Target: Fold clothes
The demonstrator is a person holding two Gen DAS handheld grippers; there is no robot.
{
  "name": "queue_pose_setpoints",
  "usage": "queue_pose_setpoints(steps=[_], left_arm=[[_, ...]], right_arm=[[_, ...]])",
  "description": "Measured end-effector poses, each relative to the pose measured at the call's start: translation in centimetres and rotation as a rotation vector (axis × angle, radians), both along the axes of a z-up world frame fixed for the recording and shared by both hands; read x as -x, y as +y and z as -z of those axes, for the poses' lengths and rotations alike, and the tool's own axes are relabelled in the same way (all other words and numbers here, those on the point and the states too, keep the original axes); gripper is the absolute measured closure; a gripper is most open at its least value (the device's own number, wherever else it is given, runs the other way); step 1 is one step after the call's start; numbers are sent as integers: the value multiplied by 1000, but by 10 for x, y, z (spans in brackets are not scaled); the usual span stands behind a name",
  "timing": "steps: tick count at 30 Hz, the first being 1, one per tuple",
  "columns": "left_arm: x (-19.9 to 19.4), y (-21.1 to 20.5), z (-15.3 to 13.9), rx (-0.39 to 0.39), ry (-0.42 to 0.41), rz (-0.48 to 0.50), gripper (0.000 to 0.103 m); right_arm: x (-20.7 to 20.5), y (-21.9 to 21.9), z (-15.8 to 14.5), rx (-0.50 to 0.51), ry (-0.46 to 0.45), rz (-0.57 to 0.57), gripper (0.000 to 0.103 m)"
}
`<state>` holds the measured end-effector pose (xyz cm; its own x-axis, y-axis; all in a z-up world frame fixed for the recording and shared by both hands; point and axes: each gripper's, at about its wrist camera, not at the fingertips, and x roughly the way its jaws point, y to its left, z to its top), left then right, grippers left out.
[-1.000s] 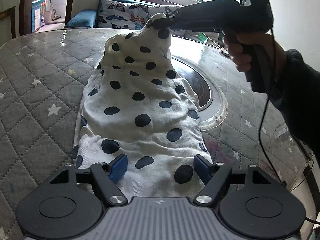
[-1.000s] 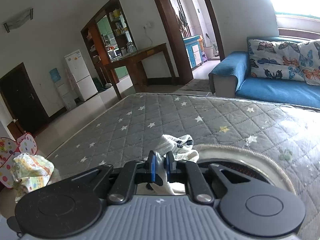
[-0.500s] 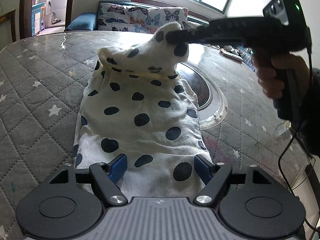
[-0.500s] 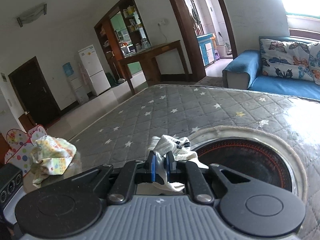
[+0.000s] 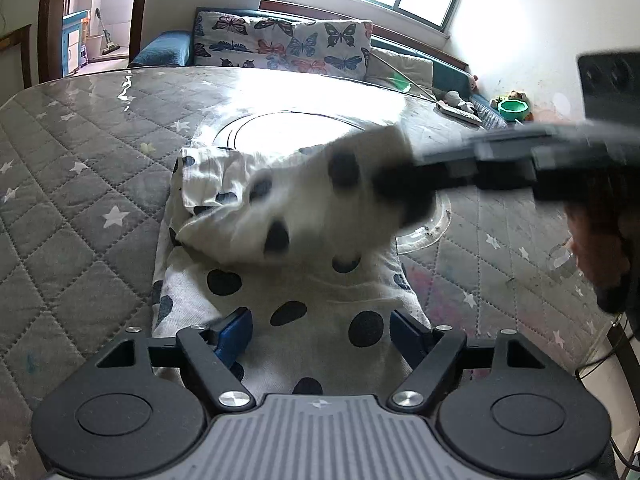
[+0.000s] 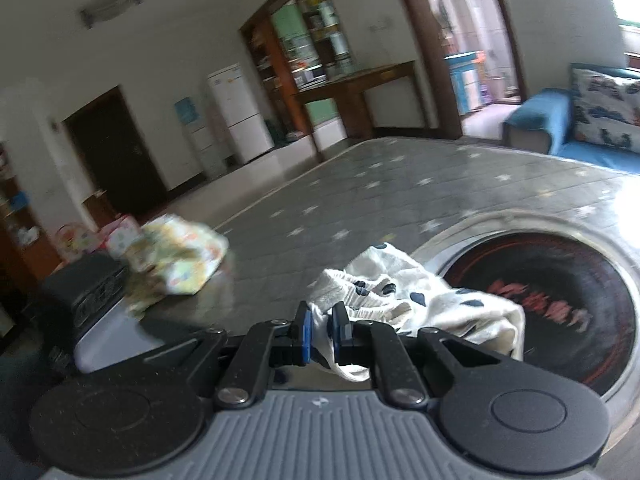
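A white garment with dark polka dots (image 5: 288, 280) lies lengthwise on the quilted table. My left gripper (image 5: 320, 332) is open, its blue pads resting over the garment's near end without gripping it. My right gripper (image 6: 320, 334) is shut on the garment's far end (image 6: 384, 292) and holds it lifted and folded over the middle of the cloth. In the left wrist view the right gripper (image 5: 404, 184) comes in blurred from the right, above the garment.
A round glass turntable (image 5: 436, 216) with a dark centre (image 6: 560, 292) sits beside the garment. A crumpled patterned cloth (image 6: 176, 260) and a black device (image 6: 88, 292) lie at the table's edge. A blue sofa (image 5: 280, 48) stands behind the table.
My right gripper has carried the garment's far end down and toward my left gripper, folding it over the middle. My left gripper has stayed open over the near end.
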<state>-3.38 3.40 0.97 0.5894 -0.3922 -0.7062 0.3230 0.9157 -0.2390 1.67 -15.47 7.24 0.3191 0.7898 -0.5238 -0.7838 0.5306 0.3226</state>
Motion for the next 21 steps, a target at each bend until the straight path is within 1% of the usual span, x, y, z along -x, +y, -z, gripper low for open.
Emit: queue_pose_setpoints(steps=[5, 14, 15, 17, 21], left_arm=[[8, 0, -6, -8, -8, 4, 24], [47, 11, -23, -26, -41, -4, 24], [50, 12, -23, -26, -39, -7, 23], [55, 14, -23, -26, -35, -14, 23], [61, 15, -22, -25, -35, -16, 23]], right_arm=[[28, 9, 11, 71, -31, -90, 94], [38, 9, 19, 91, -12, -119, 94], [40, 9, 20, 100, -22, -127, 94], [47, 13, 21, 135, -75, -156, 94], [65, 23, 23, 242, -186, -236, 93]])
